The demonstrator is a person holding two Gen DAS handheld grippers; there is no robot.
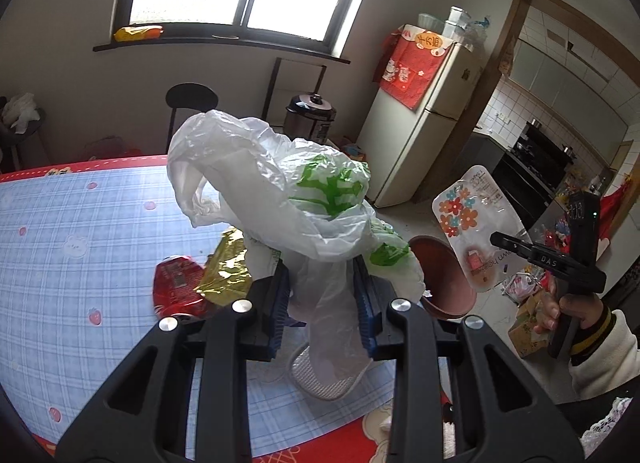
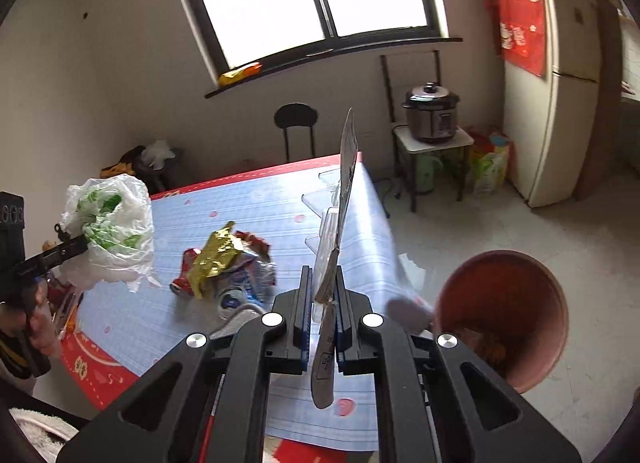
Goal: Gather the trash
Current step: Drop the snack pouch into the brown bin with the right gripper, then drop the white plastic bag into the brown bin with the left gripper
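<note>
The white plastic bag (image 1: 280,199) with green print is held up above the tabletop (image 1: 80,223), its gathered lower part pinched between the pads of the left gripper (image 1: 322,303), whose jaws are closed on the film with a modest gap. Such a bag is very light, soft and slippery — it billows and folds, so the bunched part is the best place to hold, not the loose edge. The right gripper (image 2: 322,319) is nearly closed on a flat package card (image 2: 340,199), seen from its thin edge in the right wrist view and, from the left wrist view, as a card with printed flowers and a clear blister. It is probably stiff but thin, and it can pivot in the pads, so I judge a grip close to its middle is safer. On the tabletop remain a gold foil wrapper (image 2: 216,255), a crushed red can (image 1: 176,283) and some more wrappers under the foil — light and crinkly. A brown bin (image 2: 508,315) stands just beside the table. The bag hides part of the pile; the bin's bottom is not clear.
</note>
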